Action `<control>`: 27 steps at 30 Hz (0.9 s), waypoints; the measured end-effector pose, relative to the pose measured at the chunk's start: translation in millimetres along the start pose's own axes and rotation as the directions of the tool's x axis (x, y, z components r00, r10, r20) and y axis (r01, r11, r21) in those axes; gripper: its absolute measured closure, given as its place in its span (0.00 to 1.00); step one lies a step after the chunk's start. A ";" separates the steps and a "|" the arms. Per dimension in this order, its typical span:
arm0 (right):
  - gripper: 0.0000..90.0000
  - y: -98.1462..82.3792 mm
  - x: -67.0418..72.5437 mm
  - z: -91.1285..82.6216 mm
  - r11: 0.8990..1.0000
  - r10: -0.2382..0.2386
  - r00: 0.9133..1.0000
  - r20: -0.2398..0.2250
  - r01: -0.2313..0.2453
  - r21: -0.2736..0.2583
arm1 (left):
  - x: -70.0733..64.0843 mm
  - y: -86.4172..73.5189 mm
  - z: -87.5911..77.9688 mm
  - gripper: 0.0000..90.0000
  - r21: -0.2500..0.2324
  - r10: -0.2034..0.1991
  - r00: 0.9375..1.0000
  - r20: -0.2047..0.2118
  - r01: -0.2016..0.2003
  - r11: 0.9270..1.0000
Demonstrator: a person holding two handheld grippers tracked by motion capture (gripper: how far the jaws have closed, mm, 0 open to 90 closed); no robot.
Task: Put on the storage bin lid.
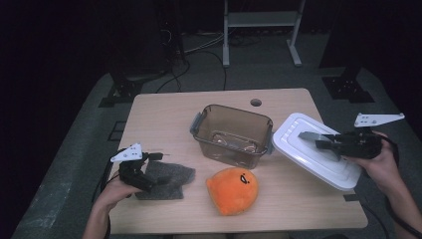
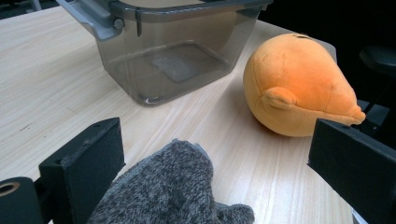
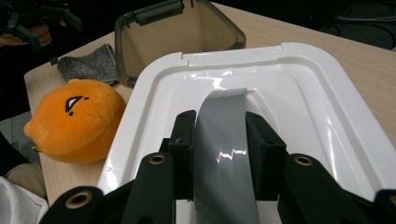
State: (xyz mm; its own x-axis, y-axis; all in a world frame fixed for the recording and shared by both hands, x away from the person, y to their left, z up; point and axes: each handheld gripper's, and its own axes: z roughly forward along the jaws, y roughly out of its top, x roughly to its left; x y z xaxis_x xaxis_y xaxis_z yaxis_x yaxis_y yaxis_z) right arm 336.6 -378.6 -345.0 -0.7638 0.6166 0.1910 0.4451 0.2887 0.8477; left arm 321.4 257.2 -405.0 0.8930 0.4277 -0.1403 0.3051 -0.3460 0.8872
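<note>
Glossy white plastic lid [image 3: 299, 93], smoky clear plastic box [image 1: 232, 134], plush orange toy [image 1: 232, 189], matt wood-grain table [image 1: 164, 112].

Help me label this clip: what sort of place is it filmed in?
Probably a lab or recording studio, not a home: a lone wooden table on grey carpet, dark surroundings, loose cables on the floor and equipment stands behind.

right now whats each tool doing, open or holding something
Left tool: open, jaws apart either side of the grey knit cloth, not pressing on it.
Right tool: shut on the grey handle of the white lid.
</note>
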 end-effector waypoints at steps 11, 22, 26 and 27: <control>0.73 -31.1 -7.3 -0.8 0.999 0.043 0.999 0.001 -0.043 0.019 | -0.7 0.2 -0.9 0.03 -0.006 -0.001 1.000 0.002 0.001 1.000; 0.73 -62.2 -11.0 22.0 0.995 0.080 0.997 -0.009 -0.079 0.060 | -0.2 -0.2 -1.8 0.03 -0.009 -0.004 1.000 0.002 0.004 1.000; 0.73 -71.4 -10.6 31.0 0.994 0.089 0.996 -0.013 -0.088 0.064 | -0.6 0.2 -1.5 0.03 -0.010 0.001 1.000 0.003 -0.001 1.000; 0.73 -74.0 -10.8 33.5 0.994 0.089 0.996 -0.015 -0.088 0.065 | -0.6 0.3 -1.5 0.03 -0.011 0.001 1.000 0.004 -0.001 1.000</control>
State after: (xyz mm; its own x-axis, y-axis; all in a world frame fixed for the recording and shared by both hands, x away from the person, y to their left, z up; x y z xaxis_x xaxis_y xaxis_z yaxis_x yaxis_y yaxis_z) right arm 327.5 -382.1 -426.4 -0.7281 0.6286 0.2733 0.5401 0.2807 0.7934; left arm 320.4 258.1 -404.0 0.8944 0.4244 -0.1414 0.3010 -0.3371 0.8920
